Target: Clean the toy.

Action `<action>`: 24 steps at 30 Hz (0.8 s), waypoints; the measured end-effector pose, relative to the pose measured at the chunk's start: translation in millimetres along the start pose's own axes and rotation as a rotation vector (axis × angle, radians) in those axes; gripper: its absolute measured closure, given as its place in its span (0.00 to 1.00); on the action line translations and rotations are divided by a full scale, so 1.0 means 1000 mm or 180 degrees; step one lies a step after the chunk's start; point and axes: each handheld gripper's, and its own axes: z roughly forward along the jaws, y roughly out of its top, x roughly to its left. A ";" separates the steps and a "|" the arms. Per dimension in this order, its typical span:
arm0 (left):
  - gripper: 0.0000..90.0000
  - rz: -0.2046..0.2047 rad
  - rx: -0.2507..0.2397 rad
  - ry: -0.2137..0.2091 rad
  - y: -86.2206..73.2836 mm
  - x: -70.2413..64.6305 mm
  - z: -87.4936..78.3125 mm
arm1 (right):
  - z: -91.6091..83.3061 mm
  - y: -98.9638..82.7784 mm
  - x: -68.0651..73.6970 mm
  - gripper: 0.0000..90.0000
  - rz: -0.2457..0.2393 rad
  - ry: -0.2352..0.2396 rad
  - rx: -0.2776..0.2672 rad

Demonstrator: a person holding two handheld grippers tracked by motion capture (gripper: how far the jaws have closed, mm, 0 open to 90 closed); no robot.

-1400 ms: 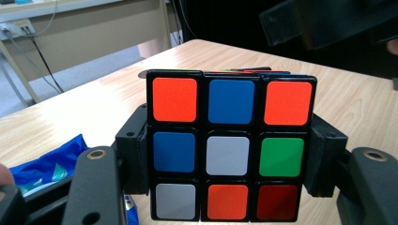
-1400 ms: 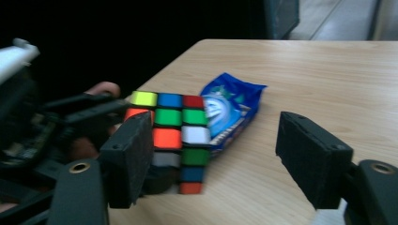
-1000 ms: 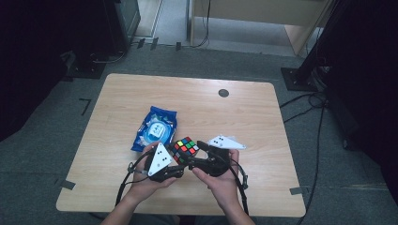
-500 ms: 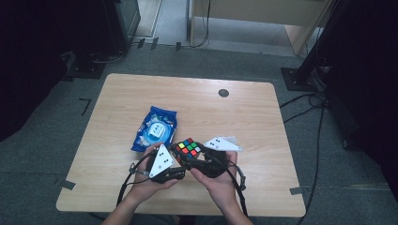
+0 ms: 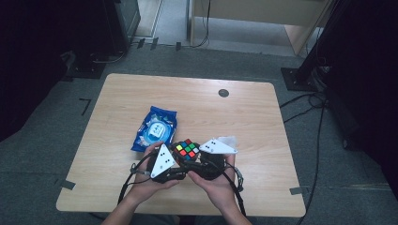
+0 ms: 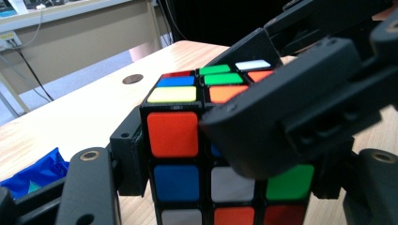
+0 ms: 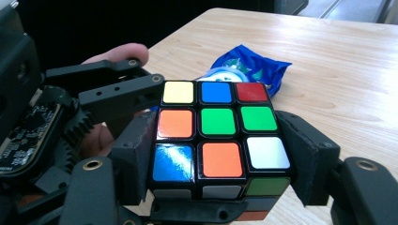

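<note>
A scrambled Rubik's cube (image 5: 186,149) is held just above the table's front middle between both grippers. In the right gripper view the cube (image 7: 218,136) sits between my right gripper's (image 7: 218,161) jaws, which have just been closing; both pads press its sides. In the left gripper view the cube (image 6: 176,136) stands against the left jaw pad of my left gripper (image 6: 225,187), whose jaws have eased slightly. The right gripper's jaw (image 6: 291,108) crosses in front and hides the other pad. From above, the left gripper (image 5: 176,158) and right gripper (image 5: 198,158) meet at the cube.
A blue wipes packet (image 5: 155,129) lies on the wooden table (image 5: 244,117) just beyond and left of the cube. A dark round cable hole (image 5: 223,93) sits near the far edge. Cables trail from both grippers toward the front edge.
The right gripper has shifted slightly left toward the cube and its jaws have closed onto it. The left hand and the cube stay in place.
</note>
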 end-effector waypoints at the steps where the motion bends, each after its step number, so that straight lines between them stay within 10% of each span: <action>1: 0.34 -0.0001 0.0005 -0.0004 0.000 0.000 0.000 | 0.000 0.000 0.000 0.38 -0.0003 0.0010 0.0015; 7: 0.37 0.0043 0.0036 0.0070 -0.001 0.000 -0.001 | 0.002 0.000 -0.002 0.37 0.0035 0.0065 0.0055; 18: 0.37 -0.0632 -0.0038 0.0277 -0.003 0.040 -0.014 | -0.020 0.006 -0.033 0.34 0.0328 0.0386 -0.0361; 24: 0.37 -0.0793 -0.0136 0.0317 -0.001 0.052 -0.024 | 0.004 -0.017 -0.046 0.35 0.0181 0.0371 -0.0253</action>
